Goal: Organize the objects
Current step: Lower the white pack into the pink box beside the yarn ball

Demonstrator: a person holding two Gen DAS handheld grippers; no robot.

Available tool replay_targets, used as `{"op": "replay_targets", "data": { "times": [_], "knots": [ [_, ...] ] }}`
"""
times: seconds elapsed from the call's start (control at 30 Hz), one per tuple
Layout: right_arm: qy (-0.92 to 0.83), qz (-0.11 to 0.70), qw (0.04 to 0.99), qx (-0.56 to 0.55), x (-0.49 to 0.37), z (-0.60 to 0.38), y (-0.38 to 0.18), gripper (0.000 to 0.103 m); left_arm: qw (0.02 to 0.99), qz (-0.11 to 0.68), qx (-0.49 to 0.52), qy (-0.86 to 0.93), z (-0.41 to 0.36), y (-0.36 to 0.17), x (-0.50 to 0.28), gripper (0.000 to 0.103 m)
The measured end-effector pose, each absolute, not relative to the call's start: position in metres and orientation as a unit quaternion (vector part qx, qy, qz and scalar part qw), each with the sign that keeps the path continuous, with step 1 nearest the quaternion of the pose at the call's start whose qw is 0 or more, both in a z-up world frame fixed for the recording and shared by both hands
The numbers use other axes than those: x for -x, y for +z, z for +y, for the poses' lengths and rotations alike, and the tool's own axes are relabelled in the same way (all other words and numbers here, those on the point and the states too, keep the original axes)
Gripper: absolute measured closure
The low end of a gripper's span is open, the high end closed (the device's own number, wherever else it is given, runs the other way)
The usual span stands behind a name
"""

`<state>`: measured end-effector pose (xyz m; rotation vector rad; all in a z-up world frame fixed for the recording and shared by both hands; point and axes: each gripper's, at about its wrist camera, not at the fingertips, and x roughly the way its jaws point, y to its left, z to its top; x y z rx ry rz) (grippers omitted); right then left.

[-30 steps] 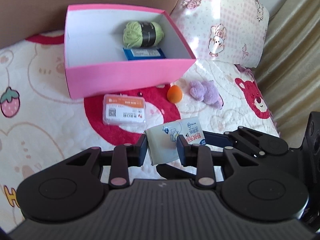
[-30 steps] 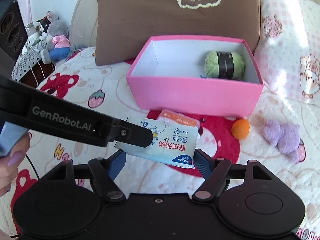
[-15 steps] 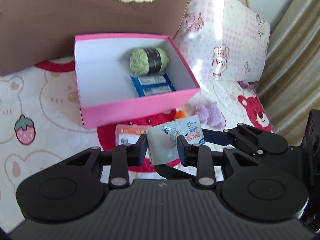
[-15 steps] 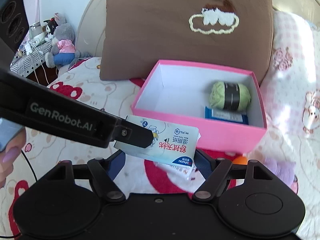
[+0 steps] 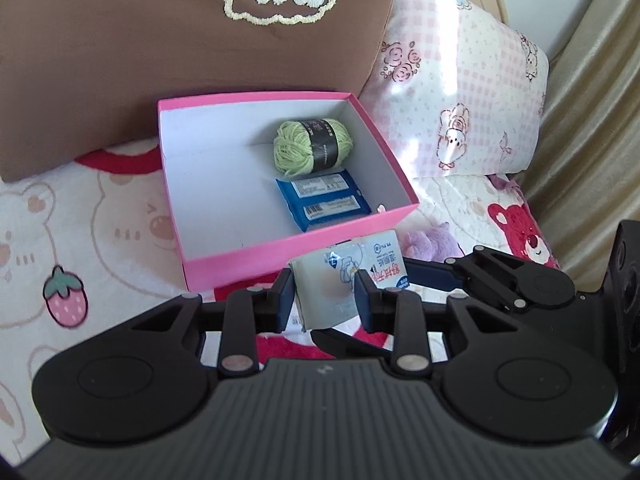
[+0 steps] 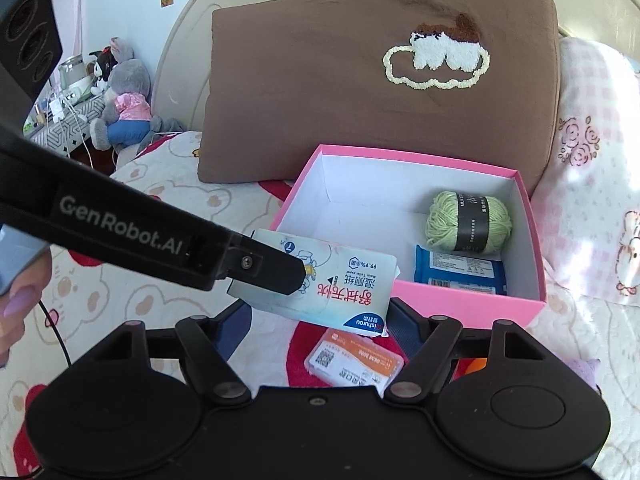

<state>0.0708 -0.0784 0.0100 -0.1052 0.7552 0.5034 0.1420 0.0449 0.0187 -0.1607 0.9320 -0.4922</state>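
1. Left wrist view: I am pinching the wet-wipe packet (image 5: pixel 348 276) between the pads of my left gripper (image 5: pixel 325 298), jaws clamped nearly together on its soft body. I am holding it just before the near wall of the pink box (image 5: pixel 256 260), which already contains a green yarn ball (image 5: pixel 312 144) and a blue pack (image 5: pixel 324 200). If I am carrying it too low, its drooping end could be catching that near wall, tipping the light box or peeling the packet from my pads. It is slippery film, so a thin pinch may be letting it slide.

2. Right wrist view: I am keeping my right gripper (image 6: pixel 318 320) wide around the packet's (image 6: pixel 340 280) lower end, jaws closing slightly, pads not pressing it as far as I can tell. My left gripper's finger (image 6: pixel 264 268) is crossing in front, so the two tools could be colliding if I am closing further. An orange-labelled case (image 6: pixel 354 360) is lying on the quilt (image 6: pixel 160 296) below, outside the box; a dropped packet would be landing on it.
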Motion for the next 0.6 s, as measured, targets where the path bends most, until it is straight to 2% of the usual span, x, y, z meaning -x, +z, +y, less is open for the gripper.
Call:
{"op": "replay_targets", "data": {
  "times": [0.1, 0.2, 0.6],
  "knots": [
    [0.246, 0.361, 0.898, 0.058, -0.082, -0.077, 0.011, 0.027, 0.865, 0.438, 0.078, -0.231, 0.046, 0.019, -0.151, 0.073],
    [0.247, 0.364, 0.897, 0.053, -0.096, -0.079, 0.012, 0.044, 0.875, 0.427, 0.072, -0.216, 0.047, 0.021, -0.164, 0.071],
    [0.226, 0.370, 0.899, 0.057, -0.165, -0.082, 0.000, 0.052, 0.887, 0.399, 0.071, -0.219, 0.030, 0.020, -0.224, 0.071]
  ]
}}
